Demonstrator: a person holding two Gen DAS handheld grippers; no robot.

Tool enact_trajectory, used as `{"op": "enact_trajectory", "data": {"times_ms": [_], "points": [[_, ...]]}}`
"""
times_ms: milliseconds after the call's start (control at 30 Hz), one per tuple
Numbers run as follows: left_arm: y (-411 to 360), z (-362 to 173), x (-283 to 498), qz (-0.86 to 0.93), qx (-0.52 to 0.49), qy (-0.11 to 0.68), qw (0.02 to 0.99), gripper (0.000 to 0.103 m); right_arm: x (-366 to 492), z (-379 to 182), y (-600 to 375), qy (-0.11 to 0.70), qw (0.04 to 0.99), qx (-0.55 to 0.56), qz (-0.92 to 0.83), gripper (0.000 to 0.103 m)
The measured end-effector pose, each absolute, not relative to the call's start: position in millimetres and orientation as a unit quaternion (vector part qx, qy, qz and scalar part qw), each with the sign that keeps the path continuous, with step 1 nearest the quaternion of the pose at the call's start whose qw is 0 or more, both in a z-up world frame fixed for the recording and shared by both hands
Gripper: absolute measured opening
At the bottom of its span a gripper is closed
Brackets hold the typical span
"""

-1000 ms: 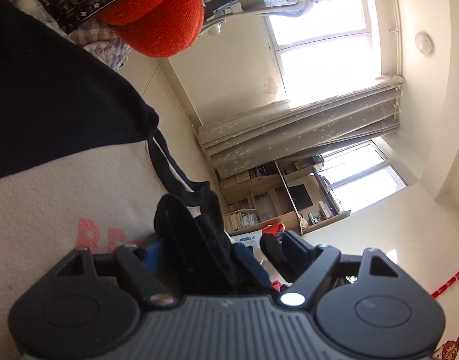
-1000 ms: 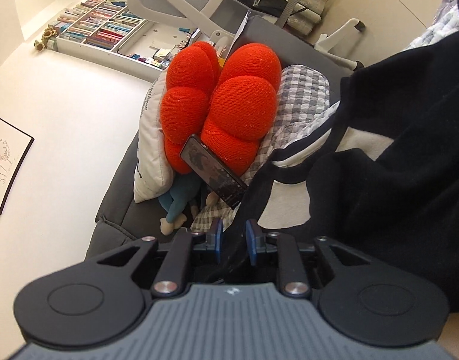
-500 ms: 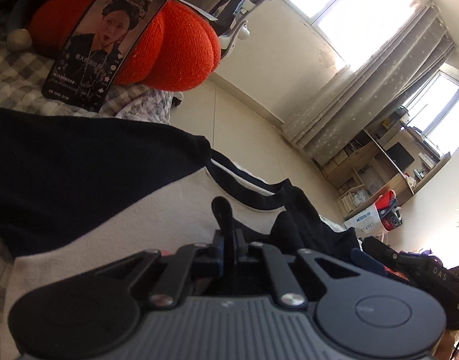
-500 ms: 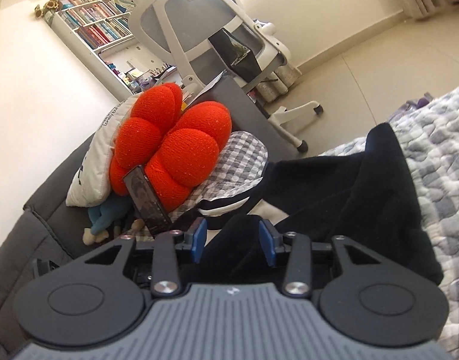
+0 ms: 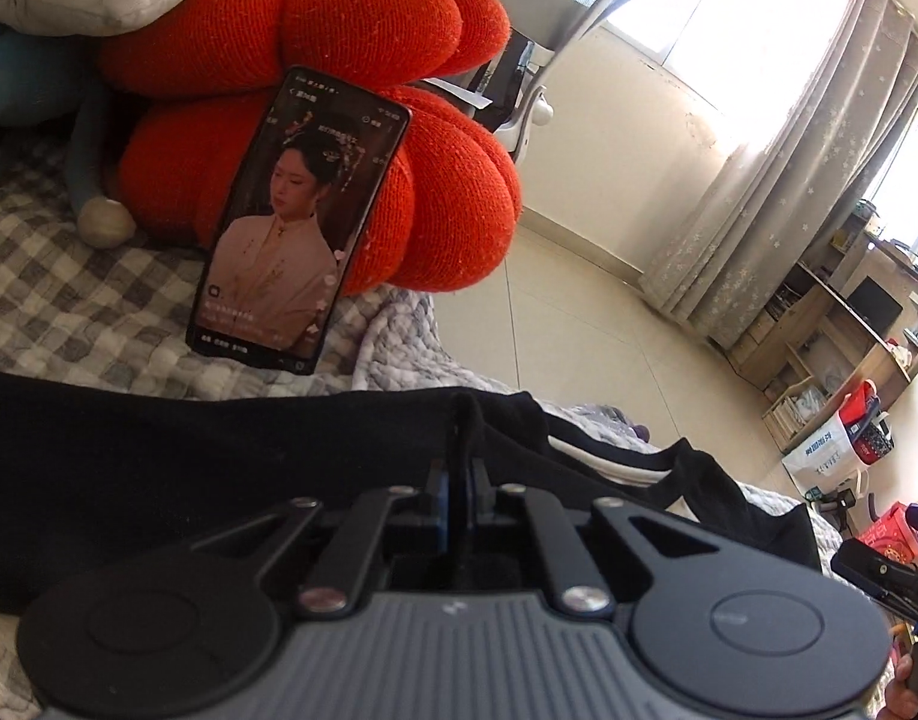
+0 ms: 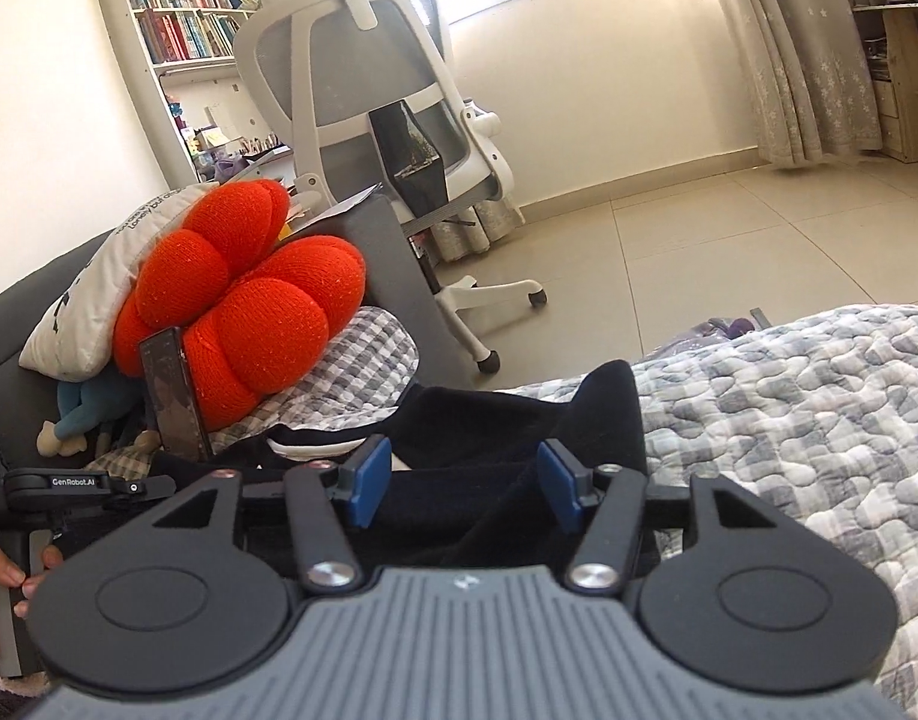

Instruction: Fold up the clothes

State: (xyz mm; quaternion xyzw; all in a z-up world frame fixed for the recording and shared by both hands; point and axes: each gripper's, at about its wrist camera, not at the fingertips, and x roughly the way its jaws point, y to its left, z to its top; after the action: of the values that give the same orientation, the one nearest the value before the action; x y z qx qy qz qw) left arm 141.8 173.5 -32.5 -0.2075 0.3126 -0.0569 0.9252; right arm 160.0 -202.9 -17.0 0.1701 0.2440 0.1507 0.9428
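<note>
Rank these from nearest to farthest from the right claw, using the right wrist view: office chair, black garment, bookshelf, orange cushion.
1. black garment: directly under the open right claw, on the quilt.
2. orange cushion: ahead to the left, on the sofa.
3. office chair: behind the sofa arm, centre.
4. bookshelf: against the far wall, upper left.

bright daylight, window [image 5: 759, 12] overexposed; black garment [image 5: 159, 468] loses detail; fisheye bends edges.

The left black two-finger claw [image 5: 459, 480] was pinched shut on dark fabric, while the right blue-padded claw [image 6: 465, 480] stood spread wide.
</note>
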Motion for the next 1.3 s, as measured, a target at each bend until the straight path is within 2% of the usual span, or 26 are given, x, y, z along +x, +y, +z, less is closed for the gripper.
{"op": "enact_trajectory", "data": {"times_ms": [100,367,533,767,833,867,1067,1233,1300], "points": [[180,-32,139,-0.045,-0.213,0.304,0.928,0.005,161,-18,-211,0.239,0.945,0.177,0.137,0.065],[188,-40,138,-0.014,-0.217,0.306,0.927,0.005,179,-32,-225,0.24,0.951,0.168,0.097,0.065],[189,-45,138,-0.008,-0.221,0.305,0.926,0.005,200,-46,-240,0.256,0.935,0.213,0.123,0.065],[189,-52,132,0.002,-0.231,0.29,0.929,0.005,215,-63,-263,0.269,0.899,0.311,0.147,0.048],[188,-53,127,0.004,-0.237,0.275,0.932,0.005,214,-63,-266,0.263,0.897,0.323,0.149,0.027],[188,-53,124,0.004,-0.239,0.265,0.934,0.005,212,-63,-267,0.26,0.897,0.324,0.15,0.009],[190,-57,119,0.019,-0.238,0.24,0.941,0.005,203,-56,-270,0.226,0.912,0.313,0.141,0.008],[193,-71,136,0.016,-0.247,0.282,0.927,0.006,217,-65,-260,0.259,0.912,0.293,0.124,0.008],[195,-70,133,0.012,-0.252,0.282,0.926,0.014,216,-65,-262,0.264,0.908,0.299,0.125,0.014]]}}
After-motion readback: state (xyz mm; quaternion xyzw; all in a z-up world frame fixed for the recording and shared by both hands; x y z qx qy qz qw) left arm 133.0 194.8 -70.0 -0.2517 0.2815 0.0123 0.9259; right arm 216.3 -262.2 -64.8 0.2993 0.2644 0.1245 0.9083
